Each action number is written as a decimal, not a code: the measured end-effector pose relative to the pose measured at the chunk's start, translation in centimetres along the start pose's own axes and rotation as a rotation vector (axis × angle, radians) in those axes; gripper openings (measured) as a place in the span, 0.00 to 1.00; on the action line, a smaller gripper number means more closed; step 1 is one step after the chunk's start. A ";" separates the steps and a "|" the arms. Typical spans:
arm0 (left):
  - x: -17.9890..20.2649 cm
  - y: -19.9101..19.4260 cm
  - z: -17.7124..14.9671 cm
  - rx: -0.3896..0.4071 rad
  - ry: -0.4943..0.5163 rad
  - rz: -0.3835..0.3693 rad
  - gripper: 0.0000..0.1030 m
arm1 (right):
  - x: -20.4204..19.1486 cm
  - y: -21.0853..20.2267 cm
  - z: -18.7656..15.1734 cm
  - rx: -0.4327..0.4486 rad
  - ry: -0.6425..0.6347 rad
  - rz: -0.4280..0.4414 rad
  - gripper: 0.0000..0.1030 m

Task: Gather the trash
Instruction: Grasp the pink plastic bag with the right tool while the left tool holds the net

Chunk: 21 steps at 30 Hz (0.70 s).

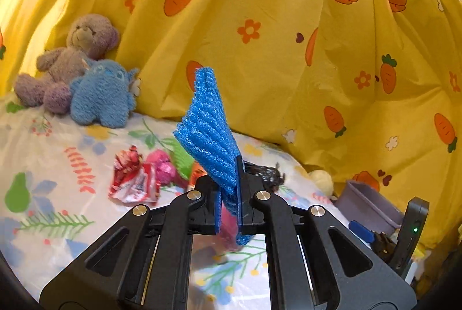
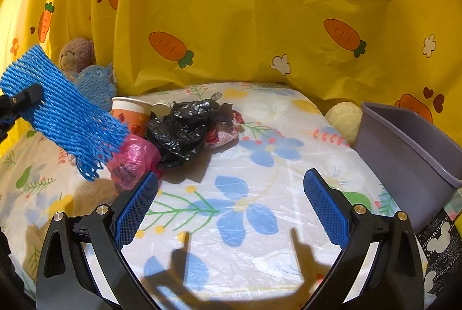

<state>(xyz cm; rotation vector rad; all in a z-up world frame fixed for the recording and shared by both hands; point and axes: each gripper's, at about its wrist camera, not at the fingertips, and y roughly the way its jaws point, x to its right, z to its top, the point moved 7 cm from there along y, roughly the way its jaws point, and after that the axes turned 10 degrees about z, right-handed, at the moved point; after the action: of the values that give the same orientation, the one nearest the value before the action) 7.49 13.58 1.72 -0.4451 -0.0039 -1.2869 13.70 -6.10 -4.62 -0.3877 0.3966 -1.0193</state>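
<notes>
My left gripper (image 1: pixel 229 188) is shut on a blue foam net sleeve (image 1: pixel 209 131), which stands up from the jaws above the bed. From the right wrist view the same blue foam net (image 2: pixel 63 113) hangs in the air at the left, pinched by the left gripper's fingertips (image 2: pixel 27 96). My right gripper (image 2: pixel 231 194) is open over the flowered sheet with nothing between its pads. Ahead of it lie a crumpled black plastic bag (image 2: pixel 184 128), a pink plastic bag (image 2: pixel 135 160), a paper cup (image 2: pixel 131 113) and a red-and-white wrapper (image 1: pixel 131 180).
A grey-purple bin (image 2: pixel 413 148) stands at the right edge of the bed (image 2: pixel 260 237), with a cream plush ball (image 2: pixel 345 119) beside it. A brown teddy bear (image 1: pixel 72 59) and a blue plush toy (image 1: pixel 101 96) lean on the yellow carrot-print curtain (image 1: pixel 274 35) at the back left.
</notes>
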 end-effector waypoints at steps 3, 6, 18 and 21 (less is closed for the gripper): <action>-1.4 -0.8 0.4 0.030 0.028 0.090 0.06 | -2.2 1.3 0.1 -0.035 -0.019 0.064 0.94; -2.8 -1.0 0.1 0.023 0.011 0.112 0.06 | -4.6 2.8 0.2 -0.069 -0.040 0.116 0.94; -5.0 0.1 -1.6 -0.036 -0.028 0.114 0.06 | -8.2 7.5 -0.4 -0.210 -0.076 0.163 0.69; -4.7 0.3 -1.8 -0.042 -0.023 0.105 0.06 | -8.3 8.0 -0.7 -0.234 -0.069 0.177 0.57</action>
<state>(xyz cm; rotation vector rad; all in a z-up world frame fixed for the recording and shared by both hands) 5.92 17.42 -1.19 -0.4902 0.0271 -1.1803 15.41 4.81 -7.94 -0.5864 0.4813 -0.7873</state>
